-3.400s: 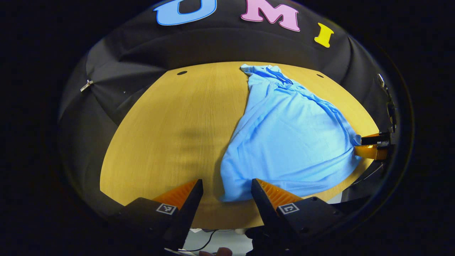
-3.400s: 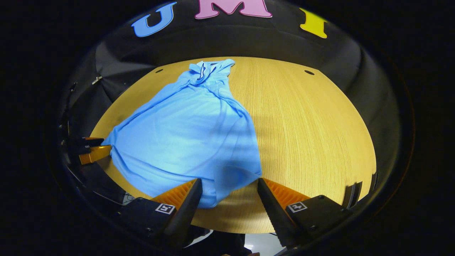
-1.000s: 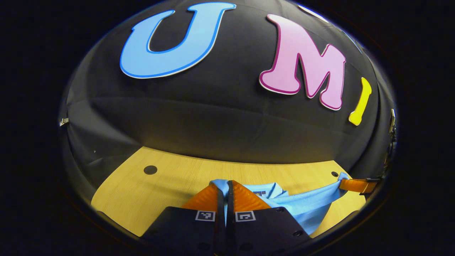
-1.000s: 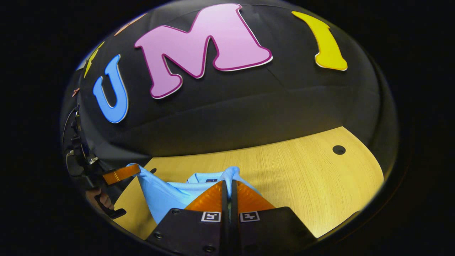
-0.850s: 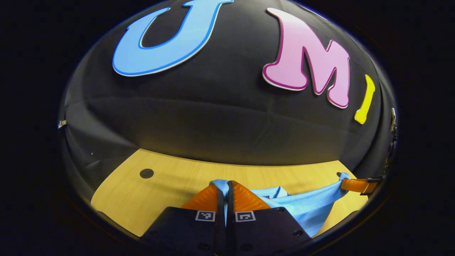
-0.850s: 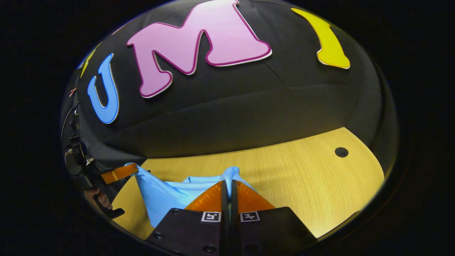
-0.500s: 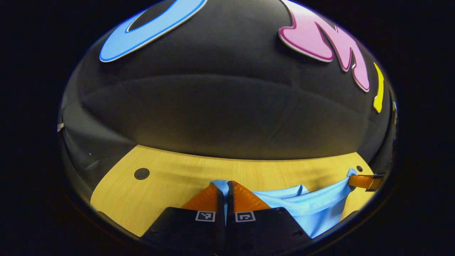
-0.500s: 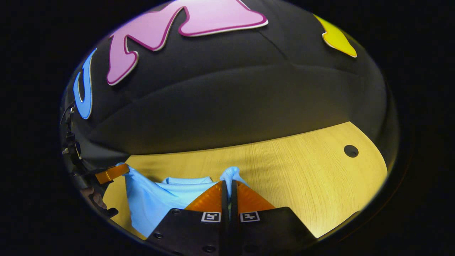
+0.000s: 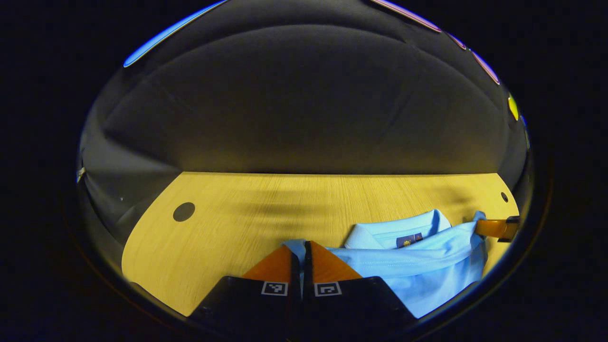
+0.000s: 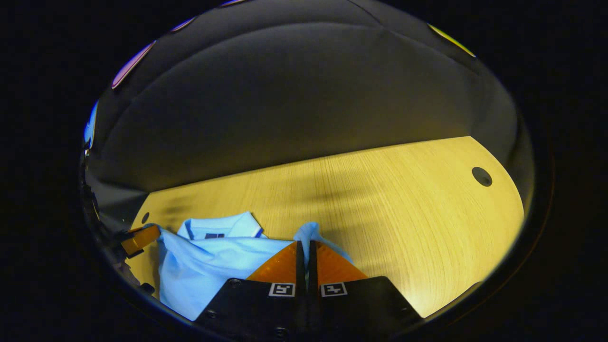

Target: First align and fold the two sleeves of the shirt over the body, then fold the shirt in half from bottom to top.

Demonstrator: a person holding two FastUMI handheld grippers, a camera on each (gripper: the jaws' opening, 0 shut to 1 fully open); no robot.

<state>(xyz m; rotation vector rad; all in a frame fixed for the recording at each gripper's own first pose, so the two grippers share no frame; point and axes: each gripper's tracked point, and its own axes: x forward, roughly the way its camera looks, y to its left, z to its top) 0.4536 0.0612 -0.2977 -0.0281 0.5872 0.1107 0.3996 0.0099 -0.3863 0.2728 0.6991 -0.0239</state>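
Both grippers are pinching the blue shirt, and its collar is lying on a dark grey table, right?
Nearly. Both the left gripper and right gripper do pinch the shirt, and its collar lies flat, but the table is light yellowish wood, as the left gripper view shows.

A staged recording booth, not a lived-in room, was indicated. A black cloth wall [image 9: 304, 109] was hung close behind a pale wood-grain table [image 9: 228, 223], and it was seen curving round the table's far edge in both views. Round holes [image 9: 184, 211] were cut through the tabletop near its corners, office-desk fashion, with another [image 10: 482, 176] noted in the right gripper view.
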